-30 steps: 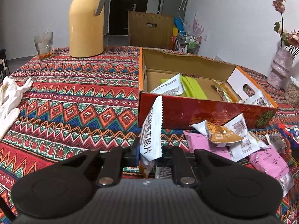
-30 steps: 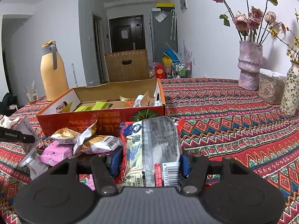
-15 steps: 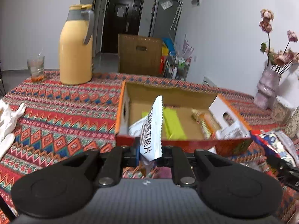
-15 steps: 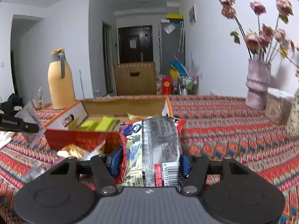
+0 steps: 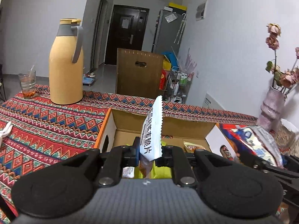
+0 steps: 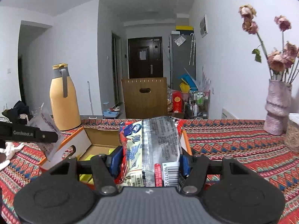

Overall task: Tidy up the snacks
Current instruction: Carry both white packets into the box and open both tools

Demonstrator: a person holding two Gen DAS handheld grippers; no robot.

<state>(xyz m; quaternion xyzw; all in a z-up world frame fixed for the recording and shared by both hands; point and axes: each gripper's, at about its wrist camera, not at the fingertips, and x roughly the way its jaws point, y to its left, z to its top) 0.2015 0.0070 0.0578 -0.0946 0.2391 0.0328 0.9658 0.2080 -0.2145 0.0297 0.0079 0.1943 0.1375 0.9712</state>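
Change since earlier frame: both grippers have risen and come forward; the cardboard box (image 5: pixel 164 125), seen from its front face before, now lies open below them.
Thermos (image 5: pixel 65 63): far left on the patterned tablecloth (image 5: pixel 46 119); smooth yellow body, grey handle.
Left gripper (image 5: pixel 149 152): clamped tight on the white sachet (image 5: pixel 152 130), held edge-on and upright above the box's left half.
White sachet: thin flat foil, zigzag-cut seal, printed characters. Judged very light and limp; best pinched at the flat seal margin, as now.
Box interior: plain brown card, yellow-green packets on the floor.
Right gripper (image 6: pixel 149 163): jaws part-way apart, pads pressing both sides of the puffed snack bag (image 6: pixel 151 149), over the box's right end.
Puffed snack bag: glossy film, silver back seam, barcode. Judged light, slippery, air-cushioned, contents probably crushable; grip across its width, gently.
Vase (image 6: pixel 276 110): far right, rough pinkish, dried roses.
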